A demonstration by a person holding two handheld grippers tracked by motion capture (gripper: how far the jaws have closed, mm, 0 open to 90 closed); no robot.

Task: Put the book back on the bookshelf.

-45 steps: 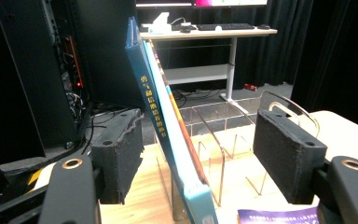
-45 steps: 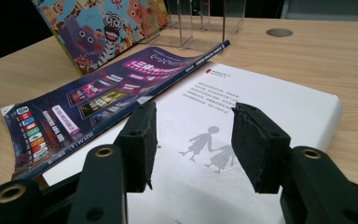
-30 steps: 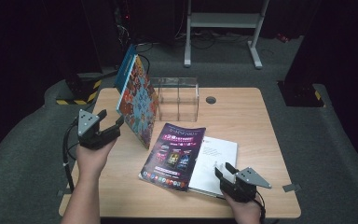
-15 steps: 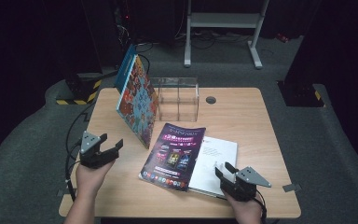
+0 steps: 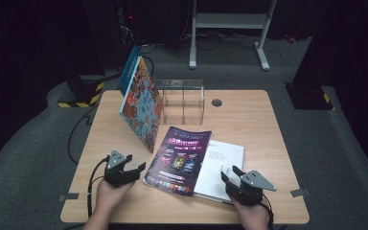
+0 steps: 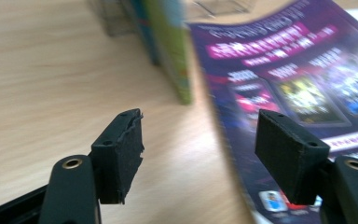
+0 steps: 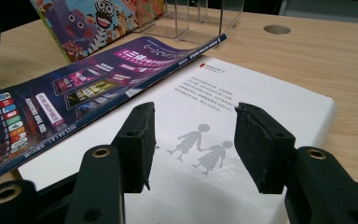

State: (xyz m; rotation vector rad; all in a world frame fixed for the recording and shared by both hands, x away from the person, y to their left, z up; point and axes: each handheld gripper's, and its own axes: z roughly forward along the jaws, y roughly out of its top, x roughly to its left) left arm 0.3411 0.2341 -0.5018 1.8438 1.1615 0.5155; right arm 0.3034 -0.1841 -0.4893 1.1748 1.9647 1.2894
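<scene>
Purple magazine (image 5: 178, 160) lies flat at lower centre of the bench (image 5: 249, 120), overlapping the white booklet (image 5: 223, 167), so each gripper, left (image 5: 129, 171) and right (image 5: 230, 178), fingers spread and empty, faces one edge

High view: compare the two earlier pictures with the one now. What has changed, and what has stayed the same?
The left gripper has come down from beside the leaning picture book to just above the table, near the purple magazine; its jaws are open, holding nothing. The right gripper stayed over the white book, open. Books, magazine and clear rack did not move.
</scene>
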